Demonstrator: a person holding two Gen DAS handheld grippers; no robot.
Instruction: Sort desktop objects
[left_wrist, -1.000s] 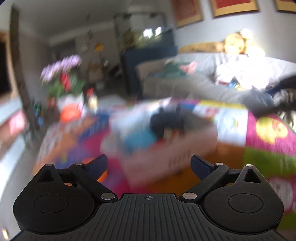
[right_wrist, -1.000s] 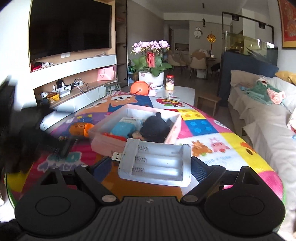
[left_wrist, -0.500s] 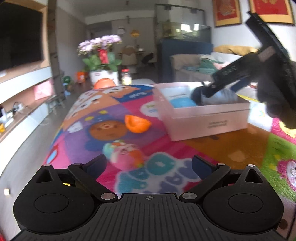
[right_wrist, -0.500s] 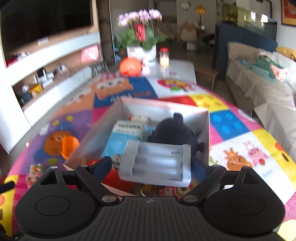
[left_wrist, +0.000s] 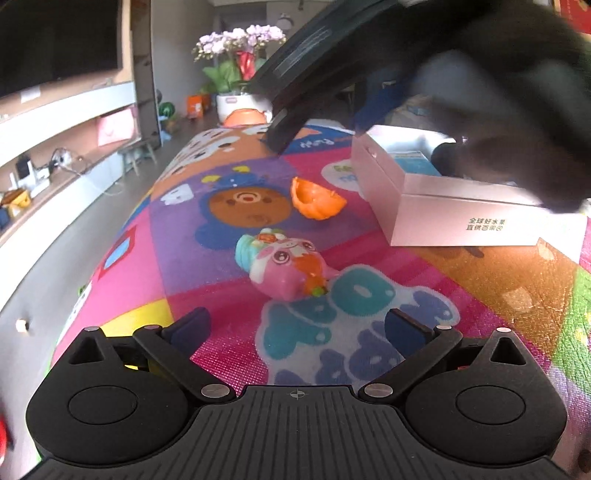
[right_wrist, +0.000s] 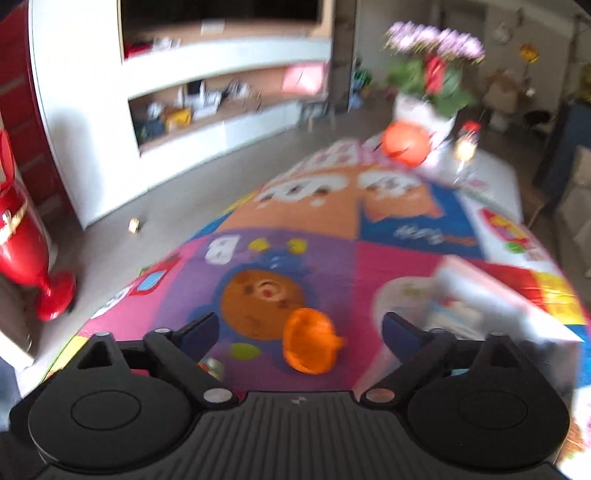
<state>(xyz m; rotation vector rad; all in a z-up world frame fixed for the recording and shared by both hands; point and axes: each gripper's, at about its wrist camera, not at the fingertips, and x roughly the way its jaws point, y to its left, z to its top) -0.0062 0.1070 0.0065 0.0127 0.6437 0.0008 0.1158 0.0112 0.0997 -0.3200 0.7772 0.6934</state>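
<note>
A pink toy figure (left_wrist: 286, 264) with a teal cap lies on the colourful table mat, just ahead of my open, empty left gripper (left_wrist: 297, 326). An orange shell-shaped piece (left_wrist: 317, 197) lies beyond it, left of the pink box (left_wrist: 454, 221). The box holds a blue packet (left_wrist: 415, 164) and a dark object. In the blurred right wrist view my right gripper (right_wrist: 300, 328) is open and empty, above the orange piece (right_wrist: 310, 345), with the box (right_wrist: 491, 302) at its right. The right gripper's body looms dark across the top of the left wrist view (left_wrist: 424, 62).
A flower pot (left_wrist: 236, 70) and an orange ball (right_wrist: 406, 142) stand at the table's far end. A TV shelf unit (right_wrist: 221, 85) runs along the left wall. A red vase (right_wrist: 22, 236) stands on the floor at left.
My right gripper has let go of the white battery charger, which is out of sight, and swung left toward the orange piece. My left gripper moved closer to the pink toy.
</note>
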